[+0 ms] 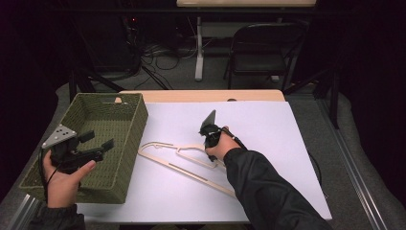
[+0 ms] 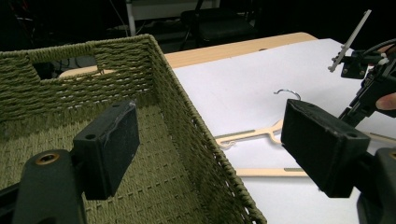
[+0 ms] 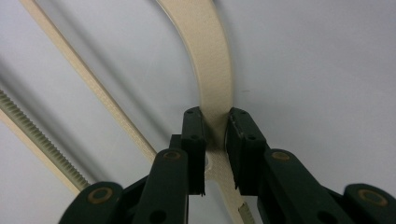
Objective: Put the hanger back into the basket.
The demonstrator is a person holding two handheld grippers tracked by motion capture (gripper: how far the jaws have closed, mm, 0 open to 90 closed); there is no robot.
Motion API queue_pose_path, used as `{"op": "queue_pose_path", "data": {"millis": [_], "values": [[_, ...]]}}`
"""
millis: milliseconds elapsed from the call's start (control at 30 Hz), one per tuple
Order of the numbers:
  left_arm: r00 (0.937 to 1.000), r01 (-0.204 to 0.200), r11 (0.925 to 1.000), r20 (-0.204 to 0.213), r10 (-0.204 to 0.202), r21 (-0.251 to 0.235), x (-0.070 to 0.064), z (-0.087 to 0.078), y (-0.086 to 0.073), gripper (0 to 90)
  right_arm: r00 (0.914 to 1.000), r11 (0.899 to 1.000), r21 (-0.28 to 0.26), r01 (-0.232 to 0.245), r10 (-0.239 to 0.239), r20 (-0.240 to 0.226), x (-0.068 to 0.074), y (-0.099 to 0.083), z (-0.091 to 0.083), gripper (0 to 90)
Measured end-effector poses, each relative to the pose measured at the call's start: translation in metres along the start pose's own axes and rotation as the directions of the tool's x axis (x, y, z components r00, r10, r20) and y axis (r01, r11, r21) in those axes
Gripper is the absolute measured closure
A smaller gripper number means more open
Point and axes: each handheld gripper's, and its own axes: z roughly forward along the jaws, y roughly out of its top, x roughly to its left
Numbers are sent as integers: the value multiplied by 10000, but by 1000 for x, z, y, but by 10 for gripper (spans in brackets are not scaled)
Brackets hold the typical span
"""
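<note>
A pale wooden clothes hanger (image 1: 191, 175) lies flat on the white sheet, its metal hook (image 2: 288, 93) pointing to the far side. My right gripper (image 1: 209, 143) points down at it near the neck. In the right gripper view the right gripper (image 3: 215, 121) is shut on the hanger's curved arm (image 3: 210, 60). My left gripper (image 1: 98, 140) hovers over the green woven basket (image 1: 140, 125), open with nothing between its jaws. From the left gripper view, the left gripper (image 2: 210, 135) has its pads wide apart, one over the basket (image 2: 187, 121), and the hanger (image 2: 261, 134) lies beyond.
The white sheet (image 1: 268, 143) covers most of a wooden table (image 1: 201, 95). The basket takes up the table's left side. Behind the table stand a black folding chair (image 1: 261, 50), a white table leg (image 1: 198, 48) and cables on the floor.
</note>
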Motion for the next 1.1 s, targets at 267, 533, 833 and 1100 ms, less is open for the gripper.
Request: {"op": "queue_pose_path", "data": {"millis": [267,533,833,1100], "values": [[10000,-12,10000,29,12,37,-1,1,0,195,9980,9950,-1001,-57,-6,-630,-5,-7,-4,777],[9999,-95,9999,36,95,48,-2,2,0,195,9968,9969,-632,460,-499,-629,-9,-14,-23,778],[10000,-87,9999,40,87,93,-3,3,0,195,9950,9949,-623,791,-827,-566,-15,-19,-33,779],[10000,-77,9999,51,77,111,-3,3,-1,195,9900,9889,-907,1175,-1239,-676,-11,-23,-38,779]]}}
